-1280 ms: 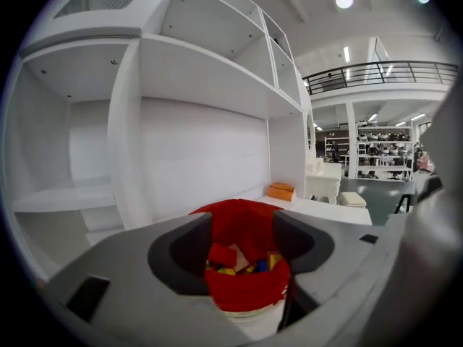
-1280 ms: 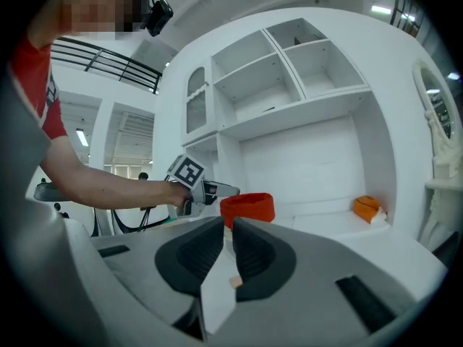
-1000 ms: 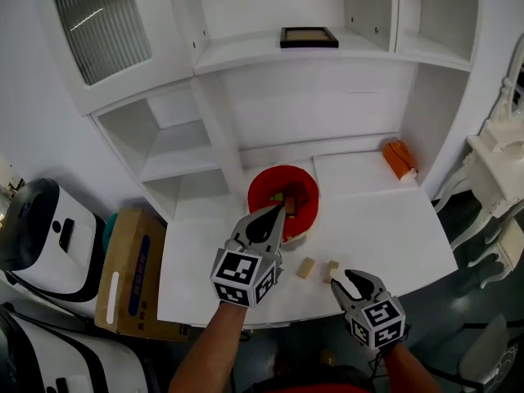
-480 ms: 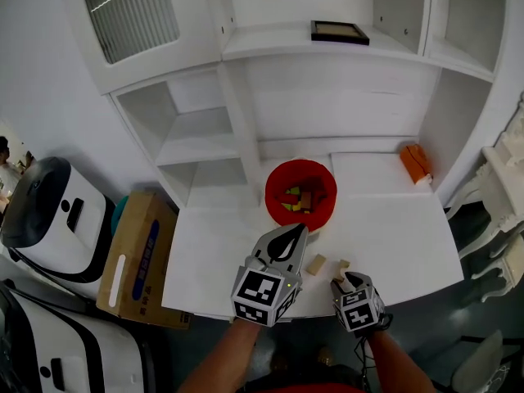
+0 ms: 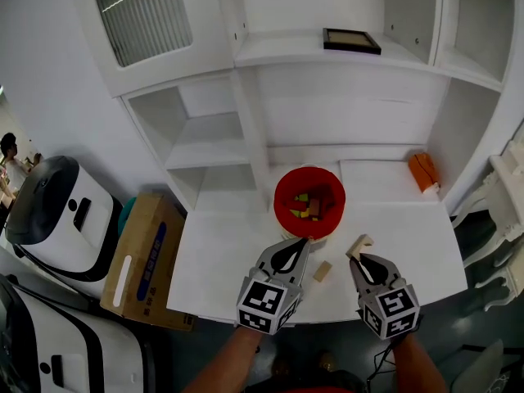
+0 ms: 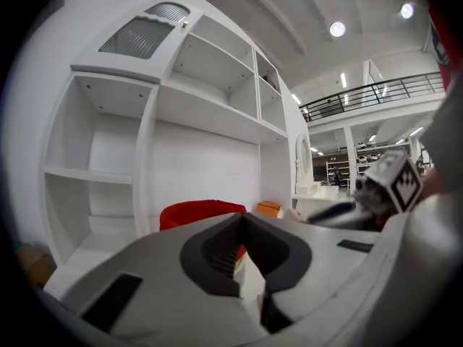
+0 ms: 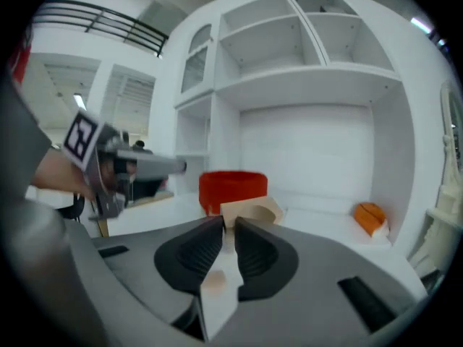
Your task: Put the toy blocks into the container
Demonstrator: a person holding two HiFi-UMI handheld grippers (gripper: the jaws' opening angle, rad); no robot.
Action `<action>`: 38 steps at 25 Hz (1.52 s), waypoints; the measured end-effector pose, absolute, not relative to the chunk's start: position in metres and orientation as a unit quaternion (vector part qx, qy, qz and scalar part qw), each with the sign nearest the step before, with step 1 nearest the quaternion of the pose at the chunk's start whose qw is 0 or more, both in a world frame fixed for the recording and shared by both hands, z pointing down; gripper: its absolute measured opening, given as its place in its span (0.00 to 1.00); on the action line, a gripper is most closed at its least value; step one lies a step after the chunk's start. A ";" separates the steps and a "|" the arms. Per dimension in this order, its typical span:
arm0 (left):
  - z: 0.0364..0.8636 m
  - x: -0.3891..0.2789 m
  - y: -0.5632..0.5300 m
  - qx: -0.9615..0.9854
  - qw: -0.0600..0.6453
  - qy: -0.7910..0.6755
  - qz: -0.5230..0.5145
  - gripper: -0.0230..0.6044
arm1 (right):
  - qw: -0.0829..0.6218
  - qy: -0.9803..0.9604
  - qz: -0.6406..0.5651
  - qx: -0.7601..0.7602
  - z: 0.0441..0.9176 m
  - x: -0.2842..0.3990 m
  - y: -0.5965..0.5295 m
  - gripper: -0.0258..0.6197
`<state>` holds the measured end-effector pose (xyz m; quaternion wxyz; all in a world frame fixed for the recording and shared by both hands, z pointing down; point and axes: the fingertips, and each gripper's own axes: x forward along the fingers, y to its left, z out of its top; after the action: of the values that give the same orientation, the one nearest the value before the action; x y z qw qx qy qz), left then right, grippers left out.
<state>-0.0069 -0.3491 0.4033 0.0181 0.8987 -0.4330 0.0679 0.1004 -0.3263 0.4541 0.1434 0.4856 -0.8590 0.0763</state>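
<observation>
1. the right gripper point(image 5: 358, 259) is closing its jaws on a pale wooden block point(image 5: 359, 245). it pinches the block at the very tips, and the block looks lifted off the worktop point(image 5: 221, 248), toward the front right.
2. the left gripper point(image 5: 300, 242) is clenched on nothing. its tips hang just in front of the near rim of the red bowl point(image 5: 278, 196).
3. a second wooden block point(image 5: 322, 271) lies on the worktop between the two grippers, near the front edge, with neither touching it.
4. the bowl stands at the back middle of the worktop and already holds several coloured blocks point(image 5: 307, 205). the task seems mostly done: the held block and the lying one look like all that is left.
5. the way from the right gripper to the bowl is bare worktop, with only the left gripper beside it.
6. the cabinet shelves point(image 5: 213, 129) rise just behind the bowl, so there is little room beyond it.
7. an orange object point(image 5: 423, 172) sits in the back right corner, well apart.
8. the lying block is close enough to the front edge that a nudge might tip it off.
</observation>
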 end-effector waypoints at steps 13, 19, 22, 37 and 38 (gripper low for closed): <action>0.425 -0.010 -0.339 0.899 0.031 -0.425 0.101 0.05 | 0.067 -0.922 0.087 0.370 0.344 0.015 -0.405 0.35; 0.476 0.021 -0.336 0.903 0.057 -0.390 0.171 0.24 | 0.005 -0.918 0.059 0.392 0.327 0.056 -0.369 0.24; 0.529 0.038 -0.334 0.893 0.087 -0.360 0.257 0.38 | 0.007 -0.911 0.067 0.406 0.334 0.077 -0.355 0.24; 0.629 0.048 -0.343 0.826 0.161 -0.322 0.435 0.40 | 0.026 -0.900 0.090 0.427 0.373 0.136 -0.322 0.24; 0.629 0.049 -0.343 0.828 0.162 -0.320 0.431 0.38 | 0.025 -0.899 0.092 0.427 0.375 0.139 -0.320 0.24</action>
<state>0.0492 -0.3426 0.6293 0.1624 0.8277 -0.3201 0.4315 0.1386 -0.3203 0.3747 0.0253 0.4275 -0.8990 0.0921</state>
